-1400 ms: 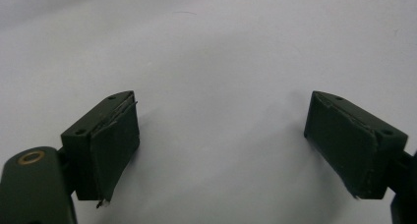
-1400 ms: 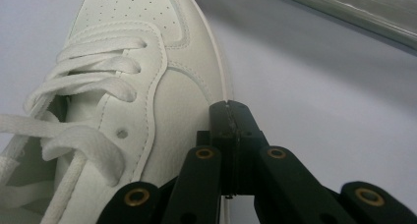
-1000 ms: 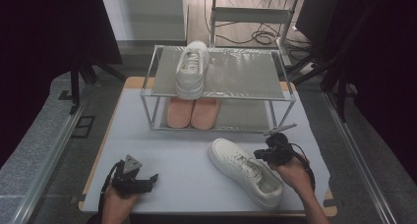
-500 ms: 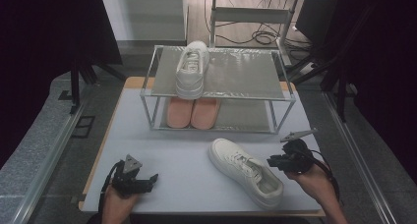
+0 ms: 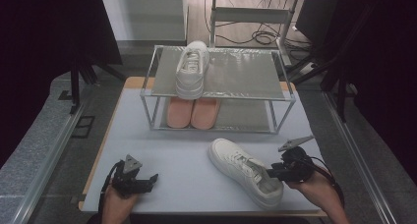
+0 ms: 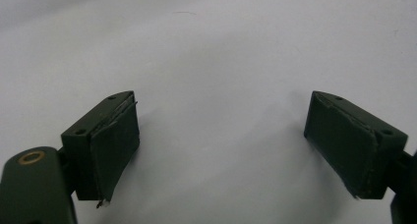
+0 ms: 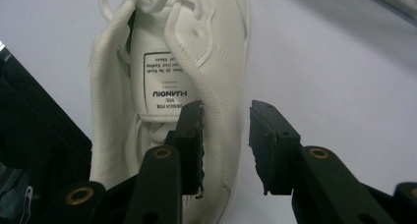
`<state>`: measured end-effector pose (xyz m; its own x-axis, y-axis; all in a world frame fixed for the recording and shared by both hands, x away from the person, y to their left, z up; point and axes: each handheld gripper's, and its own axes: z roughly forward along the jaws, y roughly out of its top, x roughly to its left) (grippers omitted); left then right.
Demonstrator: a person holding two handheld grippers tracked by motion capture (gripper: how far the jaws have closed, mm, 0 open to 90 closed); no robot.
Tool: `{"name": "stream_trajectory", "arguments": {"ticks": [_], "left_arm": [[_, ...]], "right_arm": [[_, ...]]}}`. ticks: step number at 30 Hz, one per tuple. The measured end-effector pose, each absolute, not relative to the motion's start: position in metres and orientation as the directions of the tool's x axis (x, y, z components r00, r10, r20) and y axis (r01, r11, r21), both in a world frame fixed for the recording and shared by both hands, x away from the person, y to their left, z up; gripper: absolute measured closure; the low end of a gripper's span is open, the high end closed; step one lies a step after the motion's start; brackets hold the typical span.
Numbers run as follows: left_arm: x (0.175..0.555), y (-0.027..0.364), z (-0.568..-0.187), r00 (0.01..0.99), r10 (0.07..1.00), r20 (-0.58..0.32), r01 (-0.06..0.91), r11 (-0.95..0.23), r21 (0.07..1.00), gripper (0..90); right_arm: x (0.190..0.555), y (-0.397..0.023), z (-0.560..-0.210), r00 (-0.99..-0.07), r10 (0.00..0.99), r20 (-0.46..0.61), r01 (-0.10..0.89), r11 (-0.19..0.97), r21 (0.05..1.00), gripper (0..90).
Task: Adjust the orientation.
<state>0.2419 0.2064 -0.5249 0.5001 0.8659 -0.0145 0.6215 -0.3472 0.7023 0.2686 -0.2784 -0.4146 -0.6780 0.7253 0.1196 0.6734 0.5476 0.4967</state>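
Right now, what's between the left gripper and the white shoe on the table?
Nothing: the high view shows bare tabletop between the left gripper and the white shoe.

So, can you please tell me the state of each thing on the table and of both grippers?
white shoe on the table: lying loose on the mat, upright, heel side wall between the jaws.
right gripper: open, jaws just opening, pads off the wall.
left gripper: open, nothing between its jaws.
white shoe on the rack: upright on the top shelf.
pink slippers: side by side on the lower shelf.
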Motion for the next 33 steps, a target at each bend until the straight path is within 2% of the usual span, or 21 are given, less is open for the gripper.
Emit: {"name": "stream_trajectory", "arguments": {"ticks": [10, 16, 23, 33], "left_arm": [[0.242, 0.207, -0.525, 0.503, 0.864, -0.01, 0.62, -0.353, 0.7, 13.5], [0.242, 0.207, -0.525, 0.503, 0.864, -0.011, 0.621, -0.353, 0.7, 13.5], [0.242, 0.207, -0.525, 0.503, 0.864, -0.011, 0.621, -0.353, 0.7, 13.5], [0.242, 0.207, -0.525, 0.503, 0.864, -0.011, 0.621, -0.353, 0.7, 13.5]], "right_arm": [[0.277, -0.263, -0.428, -0.706, 0.704, 0.075, 0.658, 0.613, 0.438, 62.7], [0.279, -0.26, -0.43, -0.685, 0.726, 0.057, 0.677, 0.606, 0.419, 75.7], [0.283, -0.266, -0.428, -0.651, 0.747, 0.138, 0.715, 0.541, 0.442, 79.9], [0.292, -0.283, -0.424, -0.578, 0.748, 0.326, 0.788, 0.408, 0.461, 81.2]]}}
